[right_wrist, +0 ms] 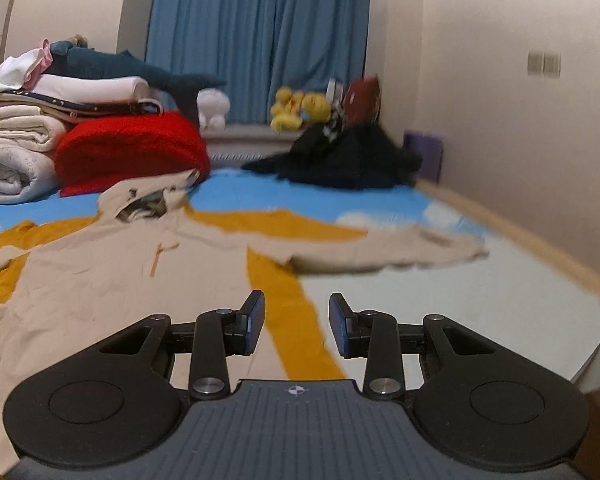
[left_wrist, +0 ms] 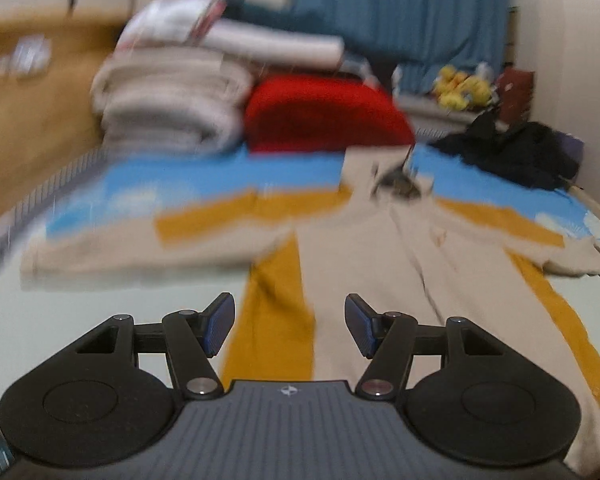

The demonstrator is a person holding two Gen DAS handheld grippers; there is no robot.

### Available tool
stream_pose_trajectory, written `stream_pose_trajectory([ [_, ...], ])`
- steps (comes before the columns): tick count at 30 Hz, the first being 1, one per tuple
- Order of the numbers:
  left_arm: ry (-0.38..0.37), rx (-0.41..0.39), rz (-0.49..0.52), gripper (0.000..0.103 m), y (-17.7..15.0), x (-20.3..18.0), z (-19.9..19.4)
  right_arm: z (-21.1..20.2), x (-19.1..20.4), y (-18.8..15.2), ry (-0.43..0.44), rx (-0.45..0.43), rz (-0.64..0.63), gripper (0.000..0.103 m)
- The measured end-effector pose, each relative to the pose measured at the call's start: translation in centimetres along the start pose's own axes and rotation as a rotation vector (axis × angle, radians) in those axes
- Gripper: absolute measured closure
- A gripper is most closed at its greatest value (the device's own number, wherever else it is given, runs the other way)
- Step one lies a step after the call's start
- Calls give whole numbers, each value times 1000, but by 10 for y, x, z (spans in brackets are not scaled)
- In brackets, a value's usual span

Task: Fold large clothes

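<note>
1. Hovering above the near hem, the left gripper [left_wrist: 290, 326] has its jaws standing wide with nothing between the blue pads [left_wrist: 220, 326]; the right gripper [right_wrist: 297, 326] has its jaws parted more narrowly and is likewise empty; so, by my judgement, the step in hand is choosing the first grasp points, not carrying cloth.

2. The task's thing, a beige and mustard hooded garment [left_wrist: 360, 264], lies spread flat on the bed [right_wrist: 480, 320], front up, its body running away from both grippers and the hood [right_wrist: 148, 204] at the far end; before gripping, it pays to check that the body lies smooth, since creases seem likely to be locked into a fold.

3. The sleeves stretch out sideways; the sleeve [right_wrist: 380, 256] on the right reaches toward the bed's edge; I would take each sleeve near its cuff, one gripper each, and lay it across the chest; pinching a single layer and lifting only a little should keep the body from dragging.

4. Beyond the hood sit a red cushion [right_wrist: 132, 152], a stack of folded bedding [left_wrist: 172, 112] and a dark heap of clothes [right_wrist: 340, 160]; these lie close to the hood, so the later fold is better drawn toward the near side; the left view is blurred, so fine detail there cannot be told.
</note>
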State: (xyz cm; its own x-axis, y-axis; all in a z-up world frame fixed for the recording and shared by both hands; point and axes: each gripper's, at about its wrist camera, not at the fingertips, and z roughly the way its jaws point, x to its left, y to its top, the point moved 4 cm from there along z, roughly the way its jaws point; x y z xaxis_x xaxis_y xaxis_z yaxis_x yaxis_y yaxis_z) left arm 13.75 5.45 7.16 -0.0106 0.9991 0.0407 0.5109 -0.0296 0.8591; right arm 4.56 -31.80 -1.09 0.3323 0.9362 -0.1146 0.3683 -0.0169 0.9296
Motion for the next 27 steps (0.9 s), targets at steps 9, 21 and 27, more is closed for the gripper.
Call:
stream_pose_trajectory([
  [9,95,-111,26,34,95,30,100,-21,16,30,20,-120,-4,66],
  [21,151,-3,-61,38,61,77,184,11,65,117,152,-248,-3,51],
  [27,149,54,-125,41,48,102,210,49,127,157,257,-273,-10,47],
])
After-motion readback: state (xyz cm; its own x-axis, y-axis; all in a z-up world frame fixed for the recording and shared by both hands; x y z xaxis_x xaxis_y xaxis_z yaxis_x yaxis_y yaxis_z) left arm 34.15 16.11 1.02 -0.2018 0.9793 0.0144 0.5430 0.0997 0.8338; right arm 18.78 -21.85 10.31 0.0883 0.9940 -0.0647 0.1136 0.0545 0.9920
